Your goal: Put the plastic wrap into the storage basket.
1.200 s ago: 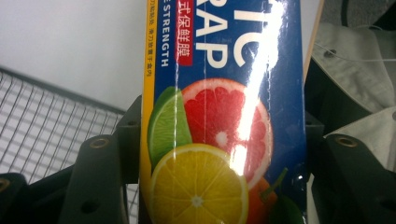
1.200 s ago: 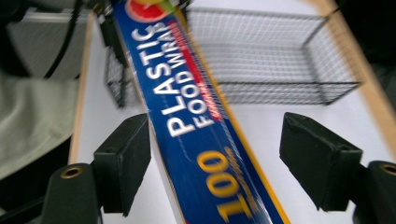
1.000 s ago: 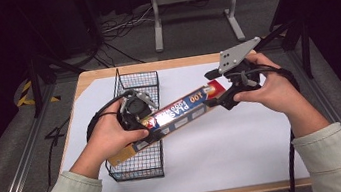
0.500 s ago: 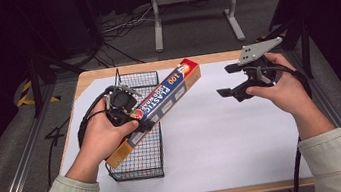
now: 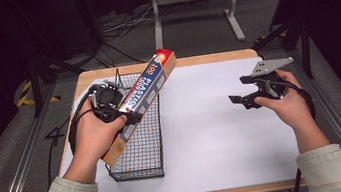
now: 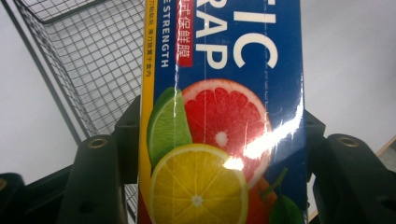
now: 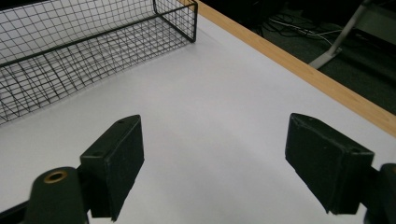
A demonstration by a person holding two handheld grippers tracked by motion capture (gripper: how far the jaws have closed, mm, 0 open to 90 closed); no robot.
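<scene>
Left gripper fingers clenched on plastic wrap box, wire basket beneath them; right gripper fingers released, bare worktop between them.

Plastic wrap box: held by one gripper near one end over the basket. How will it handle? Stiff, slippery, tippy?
The plastic wrap box looks like rigid card and shows no sag, so probably stiff. The left gripper clamps it nearer its low end, so the long free end may lever and pivot. Its glossy face glares, so it could slip. Flat sides: unlikely to roll in the wire basket.

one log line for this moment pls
left tool: shut on plastic wrap box over wire basket | right tool: open, empty
</scene>
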